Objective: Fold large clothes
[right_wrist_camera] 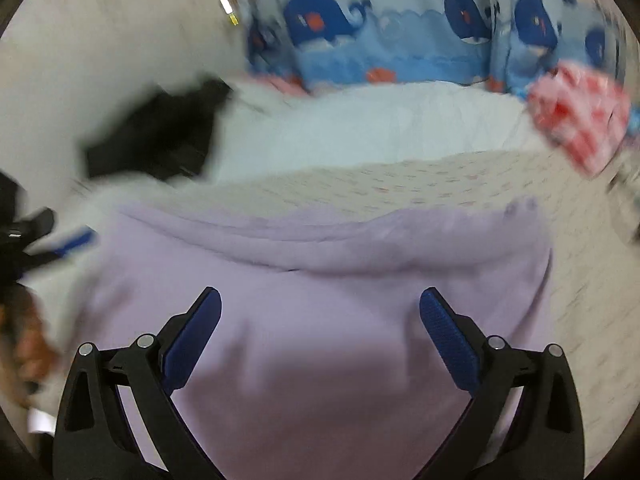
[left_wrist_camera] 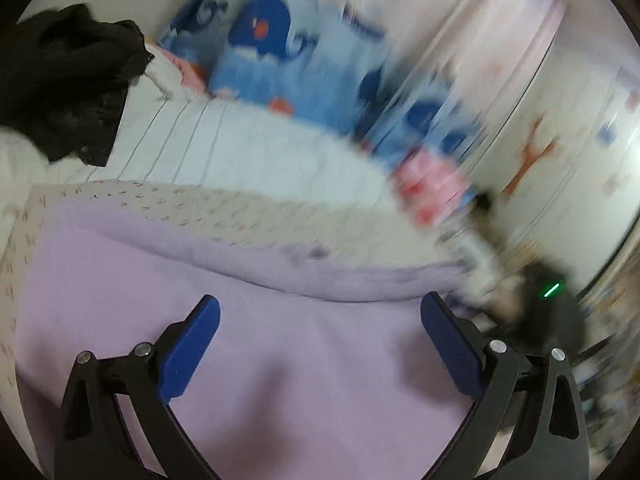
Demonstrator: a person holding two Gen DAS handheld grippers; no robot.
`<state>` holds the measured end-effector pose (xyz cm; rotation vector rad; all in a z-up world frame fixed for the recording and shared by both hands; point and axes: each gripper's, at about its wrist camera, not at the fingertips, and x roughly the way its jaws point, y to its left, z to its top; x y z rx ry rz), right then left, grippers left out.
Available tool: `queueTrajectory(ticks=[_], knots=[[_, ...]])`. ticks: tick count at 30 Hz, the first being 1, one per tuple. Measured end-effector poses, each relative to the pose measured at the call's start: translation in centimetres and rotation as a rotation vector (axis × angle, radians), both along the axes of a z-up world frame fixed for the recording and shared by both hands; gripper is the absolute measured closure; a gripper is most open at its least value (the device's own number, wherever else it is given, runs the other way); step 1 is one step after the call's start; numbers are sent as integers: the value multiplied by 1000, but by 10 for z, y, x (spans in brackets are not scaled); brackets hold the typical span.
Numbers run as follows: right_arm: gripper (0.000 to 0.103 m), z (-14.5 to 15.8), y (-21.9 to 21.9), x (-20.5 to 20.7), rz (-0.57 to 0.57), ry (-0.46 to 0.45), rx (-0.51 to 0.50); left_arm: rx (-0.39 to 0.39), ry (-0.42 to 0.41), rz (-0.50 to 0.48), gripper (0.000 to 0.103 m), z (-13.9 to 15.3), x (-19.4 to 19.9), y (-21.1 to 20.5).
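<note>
A lilac garment (left_wrist_camera: 248, 344) lies flat on the bed with a folded edge across its far side. It also shows in the right wrist view (right_wrist_camera: 320, 320). My left gripper (left_wrist_camera: 320, 312) hangs open over it, blue pads spread wide, holding nothing. My right gripper (right_wrist_camera: 320, 306) is also open and empty above the same garment. The left gripper (right_wrist_camera: 60, 240) shows blurred at the left edge of the right wrist view. Both views are smeared by motion.
A dotted cream sheet (left_wrist_camera: 192, 208) lies under the garment. Black clothing (left_wrist_camera: 68, 80) is heaped at the far left, also in the right wrist view (right_wrist_camera: 156, 136). A blue whale-print cloth (right_wrist_camera: 380, 40) lines the back. A red-and-white cloth (right_wrist_camera: 576, 116) sits at the right.
</note>
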<state>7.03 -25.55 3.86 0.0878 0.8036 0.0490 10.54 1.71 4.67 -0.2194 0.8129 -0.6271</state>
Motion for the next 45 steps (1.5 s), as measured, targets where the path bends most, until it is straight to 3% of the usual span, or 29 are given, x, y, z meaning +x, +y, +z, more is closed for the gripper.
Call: queueTrajectory(ticks=[3, 5, 7, 9, 11, 14, 16, 18, 20, 26, 30, 33, 36, 38, 40, 41, 42, 45], knots=[[7, -40, 2, 54, -19, 101, -62, 132, 107, 67, 8, -52, 54, -12], [7, -66, -3, 83, -22, 134, -3, 109, 183, 122, 11, -83, 84, -2], [7, -78, -9, 102, -33, 170, 33, 118, 203, 161, 11, -92, 99, -1], [7, -87, -11, 120, -27, 254, 57, 180, 236, 172, 11, -100, 110, -8], [7, -76, -12, 125, -27, 279, 45, 252, 245, 144, 11, -92, 111, -15], [7, -43, -12, 108, -35, 150, -21, 222, 160, 147, 11, -59, 104, -6], [7, -48, -16, 110, -68, 155, -62, 237, 142, 177, 11, -56, 110, 6], [7, -83, -26, 121, -87, 238, -34, 236, 213, 209, 11, -81, 124, 19], [7, -99, -35, 125, -106, 255, 56, 195, 289, 225, 11, -110, 134, 26], [7, -123, -46, 150, -154, 305, 66, 200, 285, 249, 10, -130, 143, 24], [8, -102, -49, 142, -144, 301, 63, 217, 307, 210, 11, -111, 135, 26], [8, -41, -49, 92, -113, 152, 110, 144, 256, 199, 11, -67, 98, 47], [7, -15, -39, 37, -75, 67, 82, 143, 161, 196, 7, -44, 41, 69], [7, -27, -36, 23, -75, 83, 63, 169, 159, 205, 7, -53, 22, 77], [7, -73, -40, 20, -107, 151, 22, 196, 169, 229, 7, -80, 11, 89], [6, -98, -46, 19, -97, 149, 77, 189, 161, 226, 7, -93, 8, 93], [6, -107, -53, 16, -102, 118, 132, 159, 121, 223, 6, -104, 2, 94], [6, -105, -46, 23, -102, 175, 47, 249, 111, 237, 6, -104, 5, 84]])
